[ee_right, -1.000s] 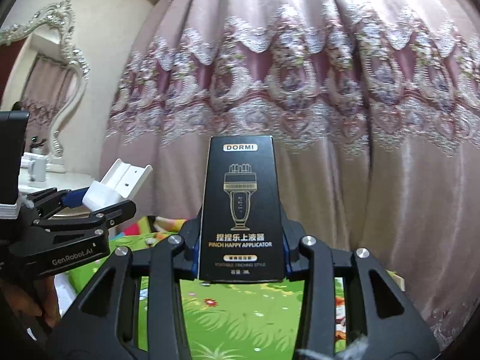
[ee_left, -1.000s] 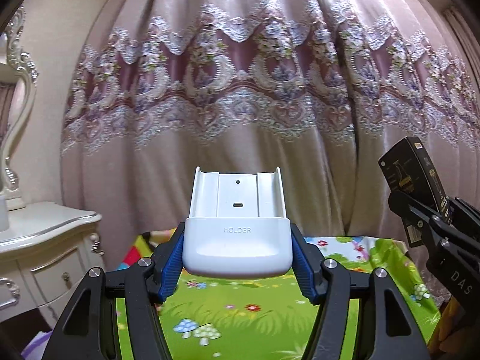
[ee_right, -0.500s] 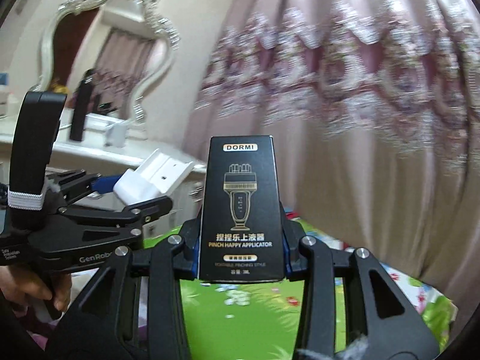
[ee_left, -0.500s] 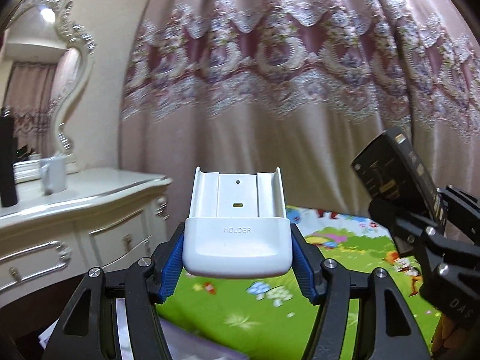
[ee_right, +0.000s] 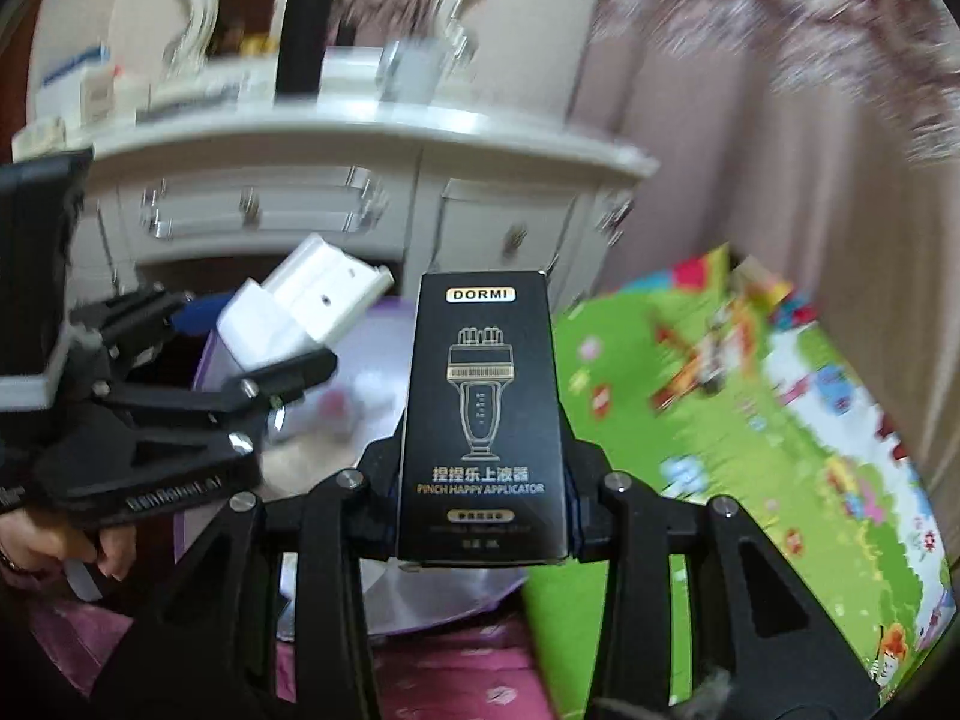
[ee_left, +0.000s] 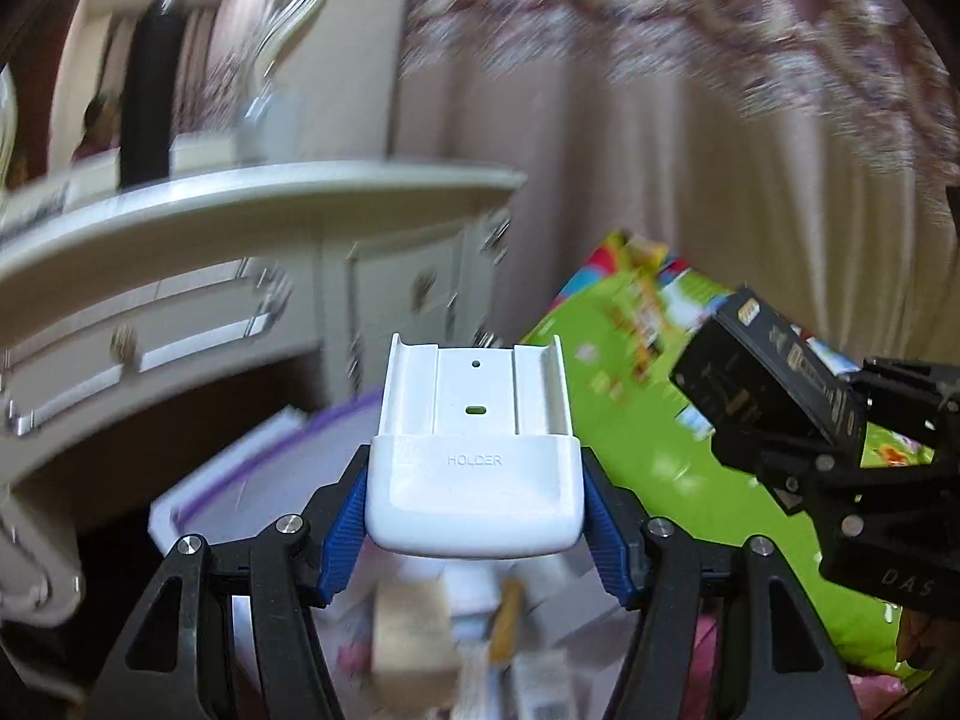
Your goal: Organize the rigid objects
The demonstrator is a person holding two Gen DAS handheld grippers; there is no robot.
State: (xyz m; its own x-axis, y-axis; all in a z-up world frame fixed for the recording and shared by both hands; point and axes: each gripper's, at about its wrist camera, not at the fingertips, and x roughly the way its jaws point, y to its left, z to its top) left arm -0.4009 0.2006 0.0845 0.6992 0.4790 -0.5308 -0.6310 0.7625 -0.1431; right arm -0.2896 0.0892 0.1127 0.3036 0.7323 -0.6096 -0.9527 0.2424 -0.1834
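Both hands have swung away from the curtain and tipped downward, so the white dresser [ee_right: 372, 138] and a purple-rimmed storage bin [ee_right: 384, 372] now fill the view where drapes hung a second ago. The left gripper [ee_left: 474, 516] is clenched on the white holder [ee_left: 474, 456], blue pads [ee_left: 345, 525] pressing its two sides. The right gripper [ee_right: 483, 498] clamps the black DORMI applicator box [ee_right: 483, 420] upright between its jaws.

From the left camera the box sits at three o'clock, well apart from the holder; from the right camera the holder shows at ten o'clock, over the bin.

Everything is smeared with motion, so I'd slow down before letting go. Blurred items already lie in the bin [ee_left: 420, 630] at six o'clock below the holder, so I'd pick a bare spot, lower each piece until it rests, then release one hand at a time. The green play mat [ee_right: 750, 420] to the right isn't the target, I reckon.
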